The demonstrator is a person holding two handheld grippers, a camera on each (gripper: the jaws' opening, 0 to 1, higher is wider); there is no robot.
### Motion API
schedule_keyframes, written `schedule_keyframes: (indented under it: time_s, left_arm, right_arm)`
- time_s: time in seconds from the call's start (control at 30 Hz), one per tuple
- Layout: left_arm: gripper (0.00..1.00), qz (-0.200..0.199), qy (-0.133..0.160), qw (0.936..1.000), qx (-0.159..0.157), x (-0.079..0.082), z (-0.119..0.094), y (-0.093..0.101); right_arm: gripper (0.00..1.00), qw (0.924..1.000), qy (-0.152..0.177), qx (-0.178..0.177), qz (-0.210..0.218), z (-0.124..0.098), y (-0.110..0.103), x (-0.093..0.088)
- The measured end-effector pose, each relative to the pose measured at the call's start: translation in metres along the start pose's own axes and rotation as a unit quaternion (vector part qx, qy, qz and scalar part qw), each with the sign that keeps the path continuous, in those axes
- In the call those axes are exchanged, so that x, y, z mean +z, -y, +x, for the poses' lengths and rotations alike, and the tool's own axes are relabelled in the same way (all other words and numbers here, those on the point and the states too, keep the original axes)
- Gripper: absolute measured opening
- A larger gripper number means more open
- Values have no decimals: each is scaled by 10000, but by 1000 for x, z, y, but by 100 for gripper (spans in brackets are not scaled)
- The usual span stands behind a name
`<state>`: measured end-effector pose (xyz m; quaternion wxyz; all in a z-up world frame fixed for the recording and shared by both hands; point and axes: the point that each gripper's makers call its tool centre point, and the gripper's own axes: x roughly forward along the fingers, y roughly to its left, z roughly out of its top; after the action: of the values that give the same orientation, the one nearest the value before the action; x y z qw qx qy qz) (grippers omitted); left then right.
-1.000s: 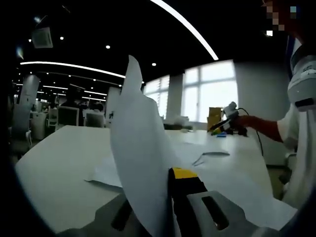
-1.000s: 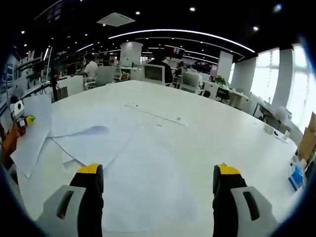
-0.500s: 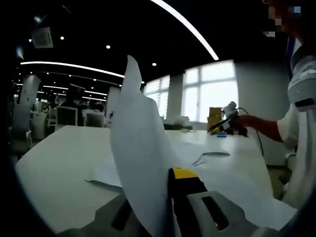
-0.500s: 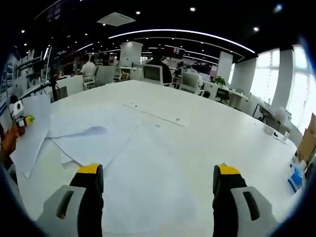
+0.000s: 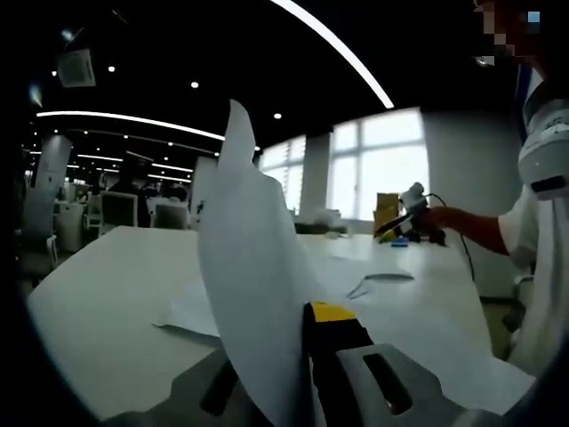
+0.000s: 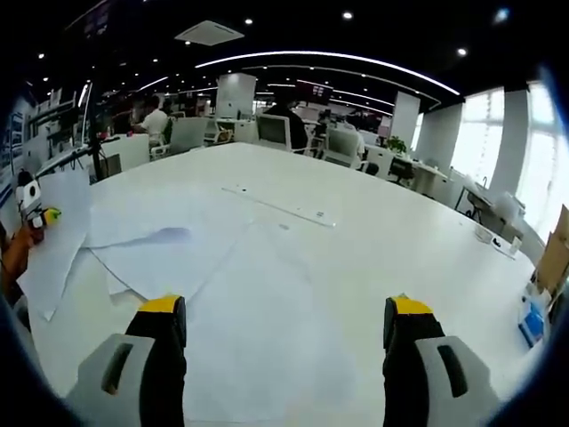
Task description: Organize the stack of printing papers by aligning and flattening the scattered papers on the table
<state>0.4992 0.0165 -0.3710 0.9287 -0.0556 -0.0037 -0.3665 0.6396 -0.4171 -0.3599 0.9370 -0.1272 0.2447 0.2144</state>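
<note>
Left gripper [image 5: 307,374]: fingers closed on one sheet of paper [image 5: 253,294], which stands on edge above the counter [image 5: 107,285], its long axis running up from the jaws, top corner uppermost, the face bowed. In the right gripper view the same held sheet [image 6: 55,240] hangs at the far left, lower corner drooping toward the counter [image 6: 400,222]. Right gripper [image 6: 284,334]: fingers spread wide, holding nothing, poised above the loose papers [image 6: 231,294]. Those papers lie flat but fanned across the counter, overlapping at differing angles, edges not matched; one sheet runs lengthwise away from the right gripper, others splay off to the left. The left gripper view shows scattered papers [image 5: 373,294] flat beyond the held sheet, one with a curled edge. Judgement: the task is at an early stage. One sheet is lifted; no squared stack is visible. Gathering, aligning edges and pressing flat all remain outstanding.
</note>
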Motion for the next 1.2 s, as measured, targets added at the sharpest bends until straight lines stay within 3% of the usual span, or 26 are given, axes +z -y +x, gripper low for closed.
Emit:
schedule_keyframes:
  time_s: [1.2]
  left_arm:
    - [6,80,-47,9999,66,-1,-1,-2]
  right_arm:
    - [87,9999,-78,69,-67,10,6,5]
